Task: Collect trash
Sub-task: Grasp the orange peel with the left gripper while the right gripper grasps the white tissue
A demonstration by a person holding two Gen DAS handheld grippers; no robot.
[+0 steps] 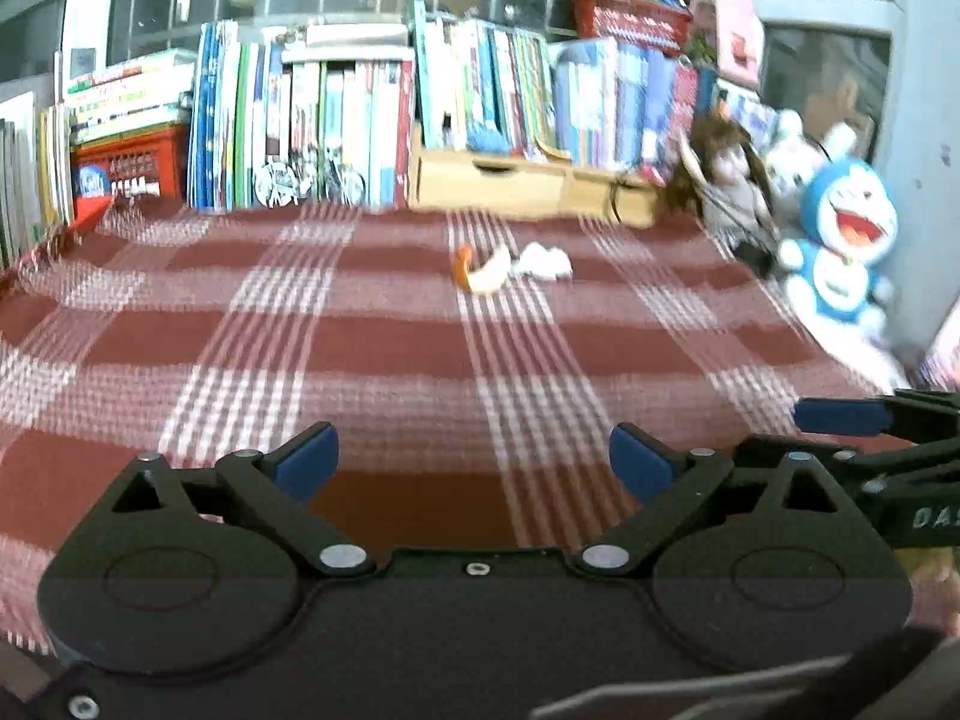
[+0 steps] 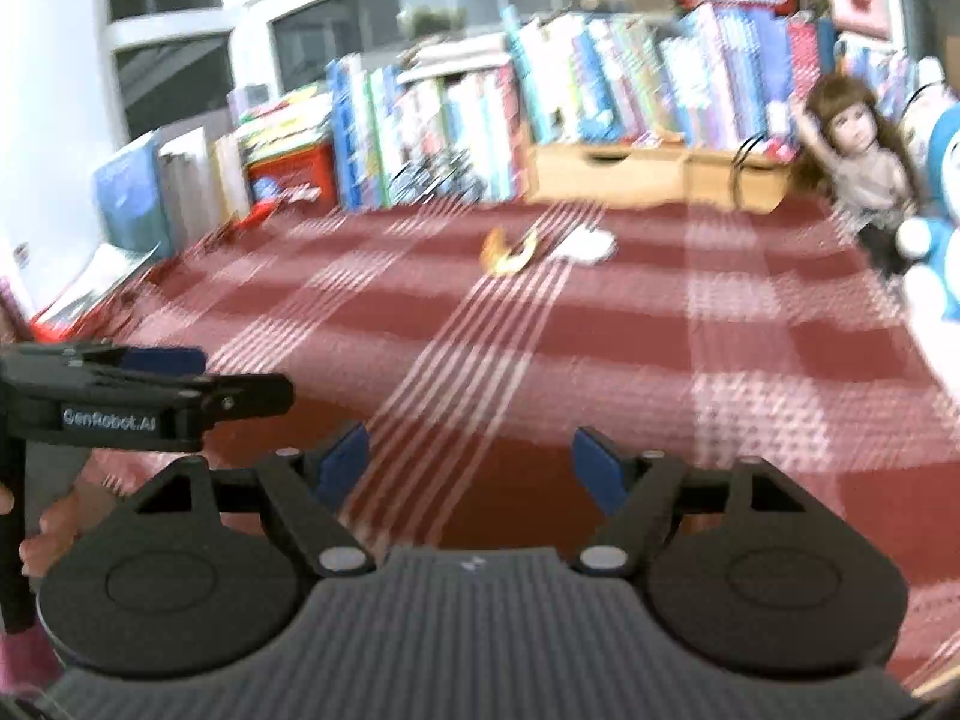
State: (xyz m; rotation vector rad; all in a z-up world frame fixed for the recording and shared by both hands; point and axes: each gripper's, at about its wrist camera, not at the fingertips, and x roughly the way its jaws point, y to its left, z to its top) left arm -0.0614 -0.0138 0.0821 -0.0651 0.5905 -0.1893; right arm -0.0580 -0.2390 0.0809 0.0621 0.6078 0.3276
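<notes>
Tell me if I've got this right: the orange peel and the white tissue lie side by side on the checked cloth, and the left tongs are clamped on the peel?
Not quite. In the left wrist view the left tongs stand open and empty, well short of the peel. The rest holds: peel and tissue lie side by side on the checked cloth.

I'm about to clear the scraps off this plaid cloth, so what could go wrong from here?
1. The peel and the tissue lie almost touching, so open jaws may catch only one and push the other away.
2. The doll and the blue toy stand close by; a wide reach could topple them.
</notes>
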